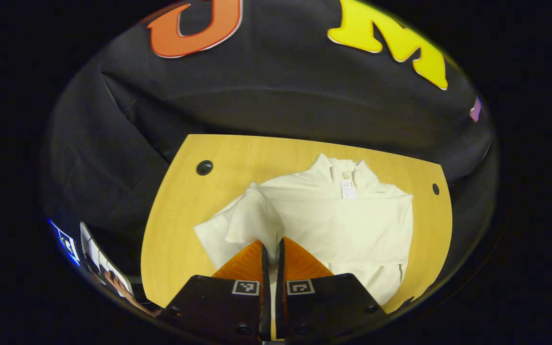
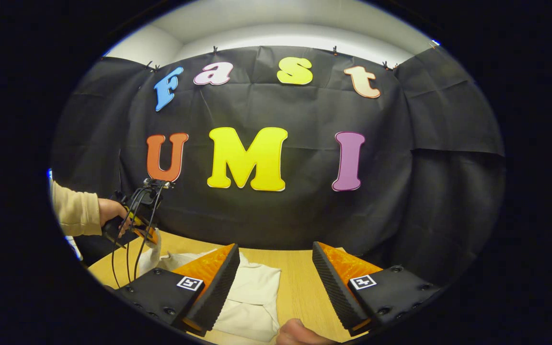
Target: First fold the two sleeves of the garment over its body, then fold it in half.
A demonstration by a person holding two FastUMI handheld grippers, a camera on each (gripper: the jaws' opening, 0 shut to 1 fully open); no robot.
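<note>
The garment [image 1: 352, 225] lies on the table [image 1: 180, 201] — collar far, its left sleeve [image 1: 252, 220] lifted over the body (between the left gripper [image 1: 272, 251] fingers).

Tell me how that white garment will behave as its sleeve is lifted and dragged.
Likely floppy: the sleeve droops in soft folds from the left gripper, whose jaws are pinched on it. Probably light, since the white garment lies thin on the table. It may slide and bunch when dragged.

White garment [image 1: 348, 225], one sleeve [image 1: 249, 218] lifted
</note>
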